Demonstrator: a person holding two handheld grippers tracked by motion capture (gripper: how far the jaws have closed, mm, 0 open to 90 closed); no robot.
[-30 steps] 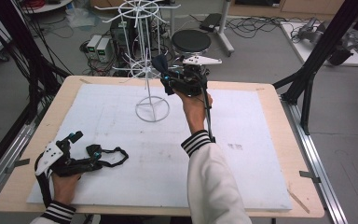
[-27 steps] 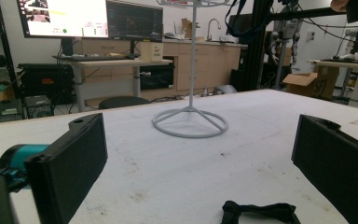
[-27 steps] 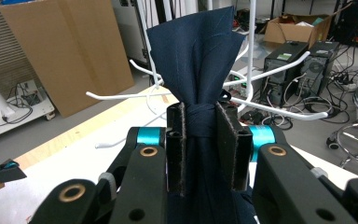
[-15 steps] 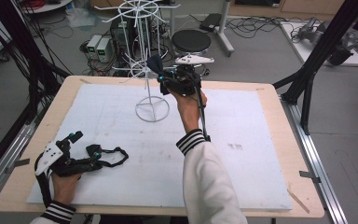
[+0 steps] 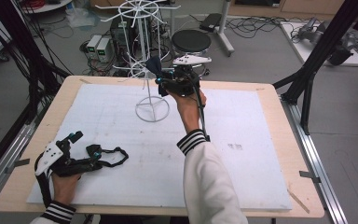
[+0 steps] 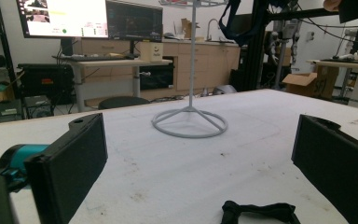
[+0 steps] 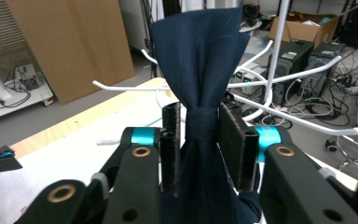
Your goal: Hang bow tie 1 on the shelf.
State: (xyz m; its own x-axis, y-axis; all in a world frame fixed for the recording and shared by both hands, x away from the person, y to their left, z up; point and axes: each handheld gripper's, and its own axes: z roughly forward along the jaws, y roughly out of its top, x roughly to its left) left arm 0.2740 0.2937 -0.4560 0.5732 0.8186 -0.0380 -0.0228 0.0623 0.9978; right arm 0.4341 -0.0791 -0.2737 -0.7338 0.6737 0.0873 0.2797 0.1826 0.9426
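Right gripper (image 5: pixel 170 83), seen from the high view, is raised near the far edge of the table (image 5: pixel 270 154), just beside the white wire rack (image 5: pixel 145 56) whose ring base stands on the white mat (image 5: pixel 242 177). It carries a dark navy bow tie (image 5: pixel 153 65) up at the level of the rack's lower arms. Near the table's left front corner the left gripper (image 5: pixel 81 149) rests low over the mat, with a second, black bow tie (image 5: pixel 114 157) lying just beside its jaws.

From the left gripper view, the jaws stand wide apart and hold nothing; the black bow tie (image 6: pixel 258 212) lies on the mat between and just ahead of them, and the rack's ring base (image 6: pixel 189 122) stands farther off.

From the right gripper view, the jaws are clamped on the navy bow tie (image 7: pixel 200 60) at its knotted middle, the cloth fanning upward, with white rack arms (image 7: pixel 303 70) close behind.

Judging by its drape, the tie is light, soft fabric that will flop and slide little; the firm centre knot looks the best place to hold it, since the wings would crumple.
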